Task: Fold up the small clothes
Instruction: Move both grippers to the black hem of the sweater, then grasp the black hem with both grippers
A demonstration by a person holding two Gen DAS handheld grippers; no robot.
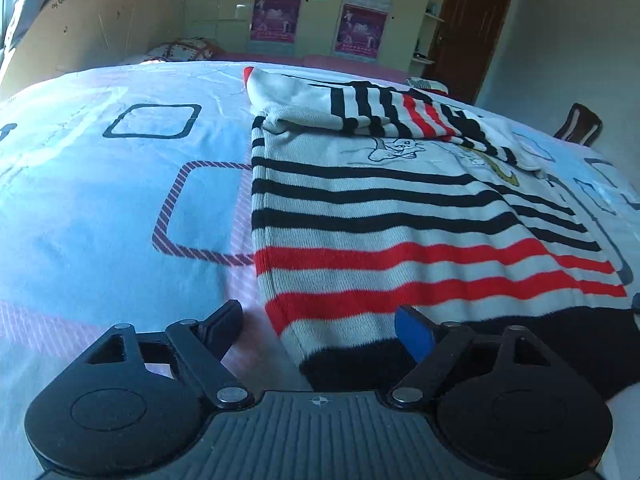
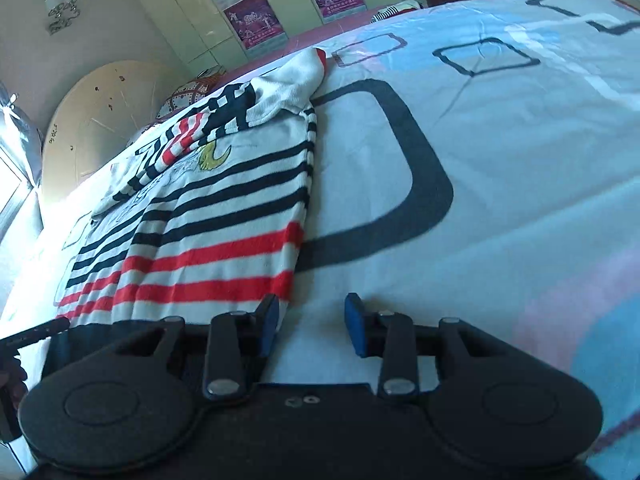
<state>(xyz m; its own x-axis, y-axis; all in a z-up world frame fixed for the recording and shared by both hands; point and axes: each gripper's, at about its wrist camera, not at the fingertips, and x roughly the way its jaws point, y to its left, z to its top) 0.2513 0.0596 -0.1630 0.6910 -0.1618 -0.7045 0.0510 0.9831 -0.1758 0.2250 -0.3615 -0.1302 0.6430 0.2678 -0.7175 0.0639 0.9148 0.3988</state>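
1. Left gripper (image 1: 320, 330) stands wide open, gripping nothing; the sweater's (image 1: 400, 216) dark hem corner lies between its fingers.
2. Right gripper (image 2: 311, 326) is partly open and empty, at the sweater's right edge.
3. Sweater lies folded lengthwise on the bedsheet (image 2: 500, 152); sleeves crossed on top.

Striped sweater (image 1: 400, 216): soft knit cloth, ribbed grain, faintly fuzzy, matt, with a black ribbed hem; bed sheet (image 1: 100, 200) under it is thin woven cloth, smooth, lightly creased, matt with printed squares. Left tongs (image 1: 326, 328) and right tongs (image 2: 312, 326): matt black plastic links, dull metal rivets, blue rubbery-looking pads. Wardrobe doors (image 2: 176, 12) glossy; posters (image 1: 276, 16) on them look like paper.
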